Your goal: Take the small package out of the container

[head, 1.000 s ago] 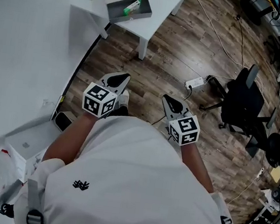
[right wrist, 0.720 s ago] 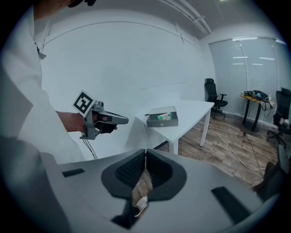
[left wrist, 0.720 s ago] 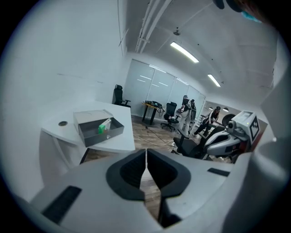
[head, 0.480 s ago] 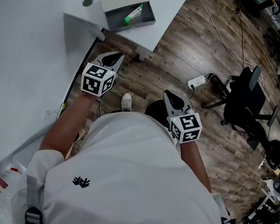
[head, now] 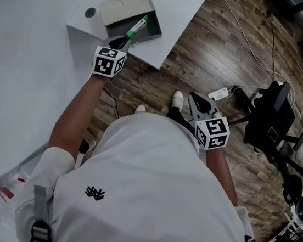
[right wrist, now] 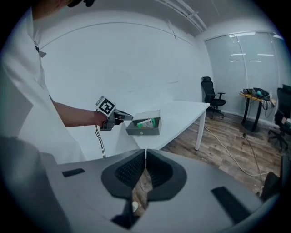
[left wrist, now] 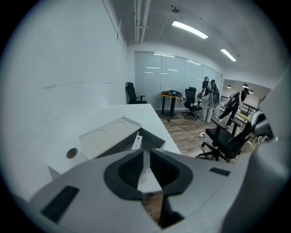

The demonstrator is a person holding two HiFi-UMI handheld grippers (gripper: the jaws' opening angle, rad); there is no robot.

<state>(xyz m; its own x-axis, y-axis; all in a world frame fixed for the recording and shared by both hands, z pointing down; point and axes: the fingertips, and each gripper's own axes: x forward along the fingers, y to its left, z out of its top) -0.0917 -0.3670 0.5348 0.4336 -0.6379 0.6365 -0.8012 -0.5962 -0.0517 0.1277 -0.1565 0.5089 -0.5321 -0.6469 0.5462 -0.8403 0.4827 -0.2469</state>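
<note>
Small package (right wrist: 146,123) green in right gripper view, left hand-held gripper (left wrist: 146,154) opening, empty

A white counter (head: 175,4) stands against a plain white wall (right wrist: 113,54) on a wood-plank floor (head: 210,56). Black office chairs (head: 271,117) sit nearby. Strip lights (left wrist: 189,30) glow above a glass partition (left wrist: 159,77).

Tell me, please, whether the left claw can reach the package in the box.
Probably yes: the left claw, opening and empty, hovers beside the open box, with nothing between it and the package.
</note>
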